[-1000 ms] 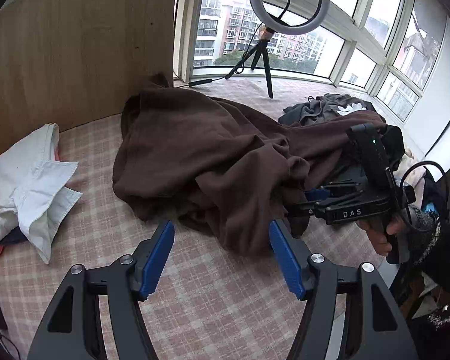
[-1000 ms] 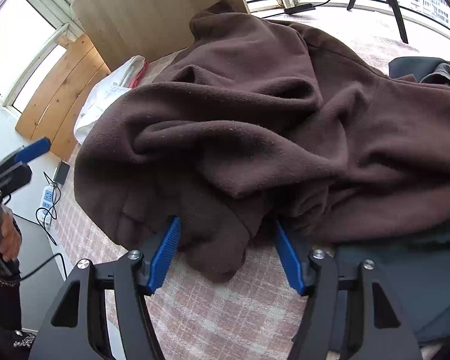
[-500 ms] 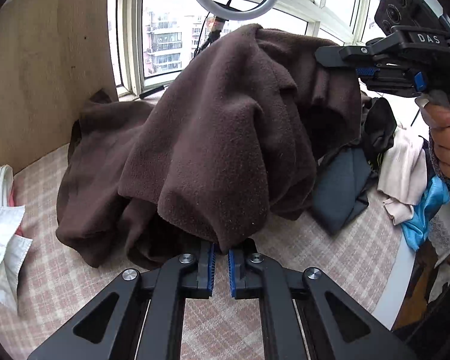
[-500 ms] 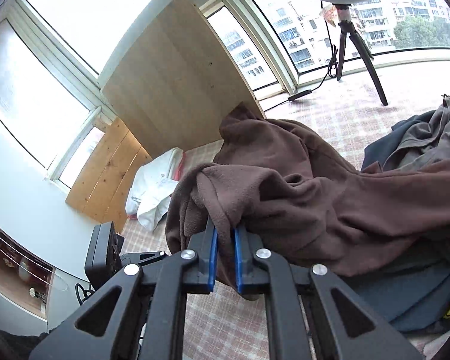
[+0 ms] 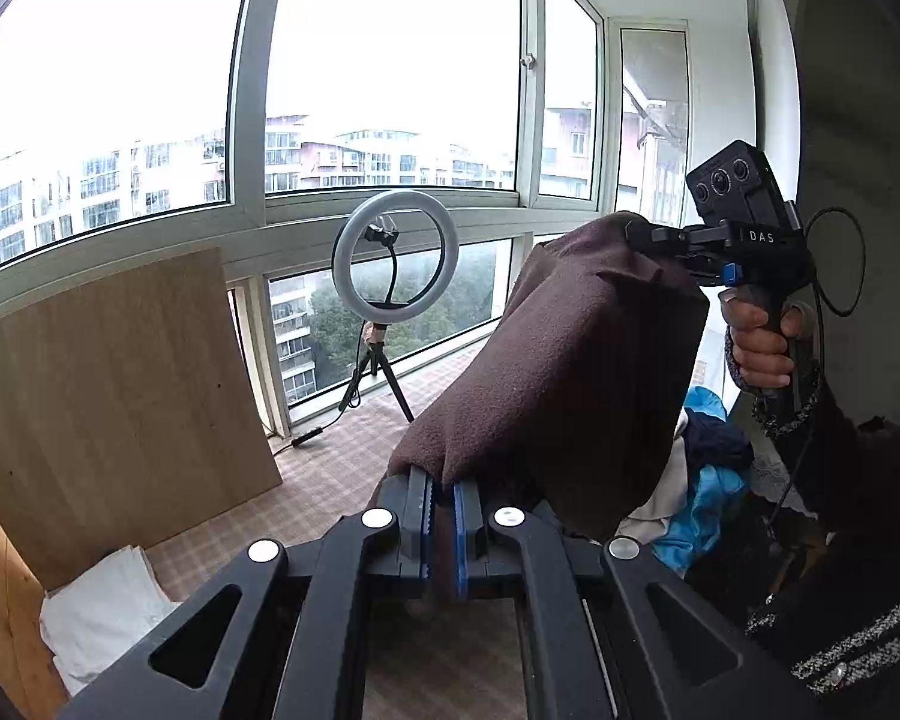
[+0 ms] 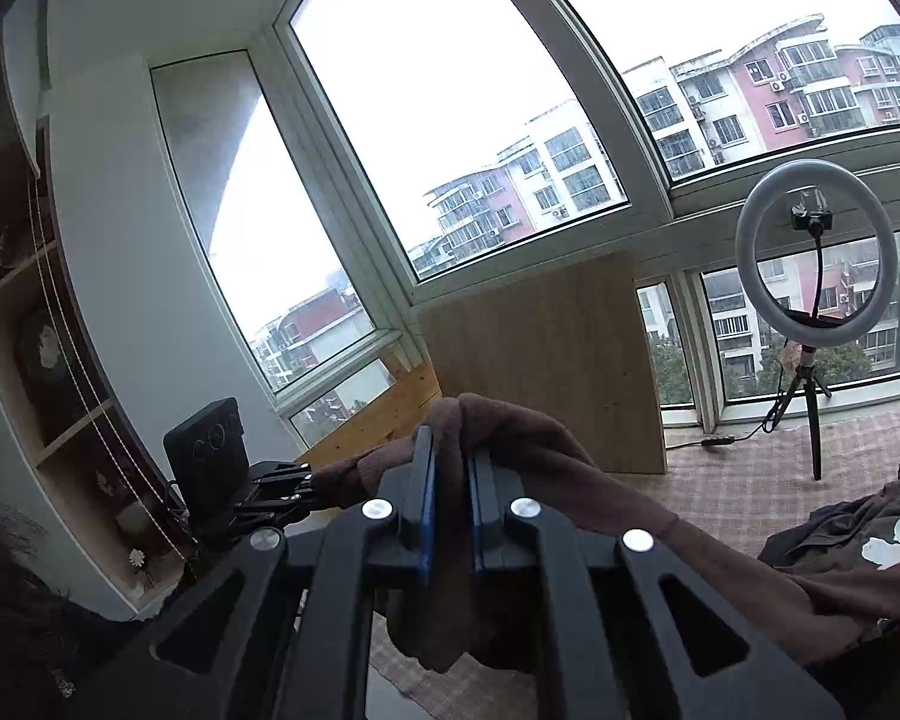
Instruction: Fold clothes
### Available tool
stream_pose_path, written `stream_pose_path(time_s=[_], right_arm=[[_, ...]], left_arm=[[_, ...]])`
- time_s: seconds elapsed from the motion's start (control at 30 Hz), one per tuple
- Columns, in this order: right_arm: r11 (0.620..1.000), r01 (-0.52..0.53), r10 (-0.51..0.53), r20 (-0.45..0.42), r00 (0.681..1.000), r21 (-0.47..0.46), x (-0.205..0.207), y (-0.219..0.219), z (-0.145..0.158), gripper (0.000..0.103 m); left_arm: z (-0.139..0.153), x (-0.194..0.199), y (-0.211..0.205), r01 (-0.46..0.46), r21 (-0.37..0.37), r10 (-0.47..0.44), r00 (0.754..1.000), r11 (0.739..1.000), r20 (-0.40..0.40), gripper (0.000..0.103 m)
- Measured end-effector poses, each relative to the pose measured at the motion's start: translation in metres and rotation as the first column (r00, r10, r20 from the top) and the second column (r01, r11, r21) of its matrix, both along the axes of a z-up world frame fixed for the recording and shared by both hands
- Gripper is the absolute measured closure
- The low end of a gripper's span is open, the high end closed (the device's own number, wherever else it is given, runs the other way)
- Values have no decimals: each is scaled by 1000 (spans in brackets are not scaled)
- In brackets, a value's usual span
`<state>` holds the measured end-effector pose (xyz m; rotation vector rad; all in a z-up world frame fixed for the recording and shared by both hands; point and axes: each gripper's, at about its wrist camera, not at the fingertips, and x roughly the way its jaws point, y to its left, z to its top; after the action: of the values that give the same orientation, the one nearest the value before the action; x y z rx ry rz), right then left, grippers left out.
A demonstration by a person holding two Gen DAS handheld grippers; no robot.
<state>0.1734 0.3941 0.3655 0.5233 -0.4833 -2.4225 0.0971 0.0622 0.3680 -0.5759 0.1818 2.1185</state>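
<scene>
clearly the brown garment (image 5: 570, 372) is a thick, soft fleece: it drapes in heavy rounded folds, has no stiffness of its own and looks napped enough not to slip. it hangs in the air between the two tools, lifted off the checked mat (image 5: 330, 474), with the rest of it trailing down toward the right side of the mat in the right wrist view. the left tool (image 5: 443, 525) is pressed together on a fold of its edge, brown cloth showing between the blue pads (image 5: 461, 528). the right tool (image 6: 450, 516) is likewise pinching a bunched ridge of the same garment, cloth spilling over both sides of the fingers; in the left wrist view it sits at the top of the drape, held by a hand (image 5: 756, 342).

judging by the bulk, it will sag and swing, so the holds belong at two corners or at shoulder seams, not mid-fold; whether the present pinches are at true corners cannot be told, since the cloth is bunched there. a thick wad in the jaws may creep out under the weight.

no container shows. loose piles lie about instead: white cloth (image 5: 108, 606) at the mat's left edge by the wood panel (image 5: 114, 390), blue and pale clothes (image 5: 702, 498) at the right, a dark floral piece (image 6: 870, 534) at the right. a ring light (image 5: 395, 257) stands at the far edge.
</scene>
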Motion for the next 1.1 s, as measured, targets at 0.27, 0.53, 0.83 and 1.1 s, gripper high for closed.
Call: stream_pose_path(time_s=[0.27, 0.53, 0.83, 1.1], right_arm=[[969, 138, -229, 548, 804, 204, -170, 11, -180, 89], [937, 129, -302, 567, 766, 326, -129, 65, -277, 75], [914, 84, -326, 595, 734, 397, -113, 74, -323, 55], [920, 108, -306, 518, 799, 378, -99, 66, -306, 102]], left_arm=[[-216, -137, 9, -273, -363, 415, 815, 891, 404, 84], [-279, -94, 16, -191, -147, 239, 683, 971, 690, 68], [-286, -93, 69, -113, -195, 216, 713, 974, 667, 78], [-252, -85, 44, -177, -147, 230, 775, 973, 588, 96]])
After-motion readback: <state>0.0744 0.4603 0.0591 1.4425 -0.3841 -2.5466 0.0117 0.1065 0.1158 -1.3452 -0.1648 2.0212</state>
